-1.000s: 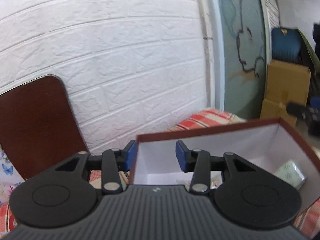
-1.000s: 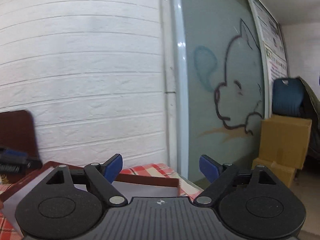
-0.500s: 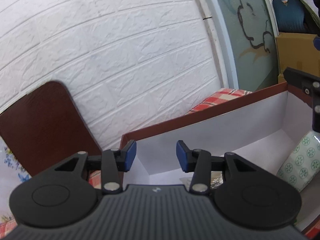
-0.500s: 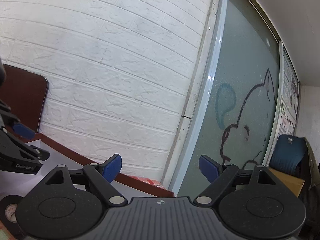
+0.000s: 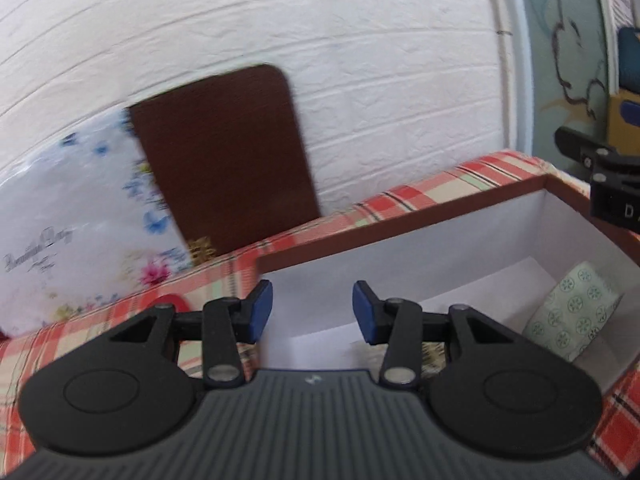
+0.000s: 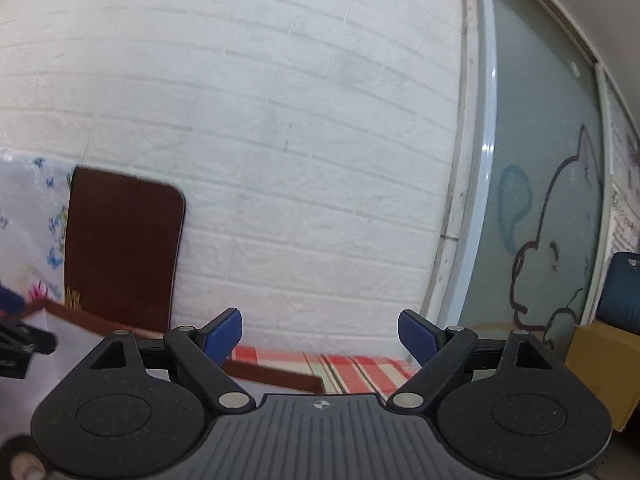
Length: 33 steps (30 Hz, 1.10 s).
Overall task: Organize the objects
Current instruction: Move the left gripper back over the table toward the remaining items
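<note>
Brown-rimmed box (image 5: 400, 236), white inside

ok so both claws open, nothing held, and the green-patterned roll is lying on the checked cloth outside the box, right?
Not quite. The green-patterned roll lies inside the box, against its right wall, as the left wrist view shows. Left claw and right claw are both open, nothing held.

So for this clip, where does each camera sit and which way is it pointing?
Left wrist: on the left gripper, looking along its open fingers into the box holding a patterned roll; the right gripper's tip shows at right.
Right wrist: on the right gripper, open, aimed higher at the white brick wall and glass panel; the left gripper pokes in at left.
Shared: wall, brown board, box, checked cloth.
</note>
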Motion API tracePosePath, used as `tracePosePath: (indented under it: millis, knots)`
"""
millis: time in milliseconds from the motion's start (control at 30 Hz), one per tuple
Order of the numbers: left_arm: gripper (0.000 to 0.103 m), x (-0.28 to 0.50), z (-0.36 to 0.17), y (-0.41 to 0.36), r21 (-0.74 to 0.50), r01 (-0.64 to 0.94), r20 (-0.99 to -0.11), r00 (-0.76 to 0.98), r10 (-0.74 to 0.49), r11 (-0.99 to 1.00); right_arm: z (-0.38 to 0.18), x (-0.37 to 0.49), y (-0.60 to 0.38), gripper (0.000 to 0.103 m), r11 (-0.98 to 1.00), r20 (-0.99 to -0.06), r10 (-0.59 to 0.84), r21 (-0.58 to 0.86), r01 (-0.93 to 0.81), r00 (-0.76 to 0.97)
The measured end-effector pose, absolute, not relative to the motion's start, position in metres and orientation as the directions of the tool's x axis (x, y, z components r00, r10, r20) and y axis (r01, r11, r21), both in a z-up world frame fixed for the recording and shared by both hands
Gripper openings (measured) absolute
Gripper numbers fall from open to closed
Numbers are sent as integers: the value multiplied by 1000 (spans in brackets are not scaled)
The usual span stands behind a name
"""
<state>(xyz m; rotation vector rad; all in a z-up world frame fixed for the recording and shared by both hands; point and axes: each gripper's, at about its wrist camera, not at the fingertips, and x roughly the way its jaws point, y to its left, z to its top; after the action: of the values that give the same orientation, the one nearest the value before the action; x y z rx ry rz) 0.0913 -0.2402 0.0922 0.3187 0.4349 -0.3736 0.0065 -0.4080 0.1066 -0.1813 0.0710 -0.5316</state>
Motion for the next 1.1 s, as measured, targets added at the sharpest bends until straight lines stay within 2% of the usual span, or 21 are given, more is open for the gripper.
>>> tracePosePath:
  millis: [33, 67, 133, 233, 367, 500, 600, 733, 900, 1000, 1100]
  knots:
    - [50, 86, 96, -225, 209, 399, -448, 851, -275, 893, 111, 2, -397, 91, 841, 16, -514, -186, 508, 858]
    - [55, 81, 98, -210, 199, 385, -442, 856, -268, 901, 116, -3, -384, 92, 841, 53, -509, -182, 509, 859]
    - [57, 75, 99, -174, 159, 376, -445, 853, -273, 913, 128, -13, -356, 93, 865, 107, -454, -184, 467, 884]
    - [57, 75, 90, -122, 123, 340, -477, 844, -245, 932, 143, -17, -318, 93, 931, 108, -310, -165, 324, 945]
    - [57, 86, 72, -52, 79, 215, -547, 826, -138, 973, 143, 7, -269, 92, 995, -30, -69, -72, 66, 997]
    - [57, 93, 60, 11, 5, 102, -582, 809, -80, 995, 119, 52, -212, 75, 992, -213, 128, 22, -127, 968]
    - [56, 98, 51, 45, -40, 49, -603, 795, -63, 998, 98, 88, -172, 70, 975, -330, 223, 49, -219, 917]
    - [56, 103, 39, 74, -108, 26, -622, 778, -88, 994, 68, 137, -146, 71, 959, -471, 282, 149, -239, 836]
    - [56, 110, 28, 90, -172, 42, -632, 762, -143, 984, 41, 184, -146, 77, 954, -544, 279, 249, -165, 791]
    - [56, 117, 23, 92, -197, 50, -630, 759, -166, 979, 31, 209, -146, 78, 951, -567, 286, 269, -155, 772]
    - [56, 120, 22, 93, -214, 63, -624, 759, -186, 975, 24, 222, -143, 70, 952, -582, 296, 247, -182, 758]
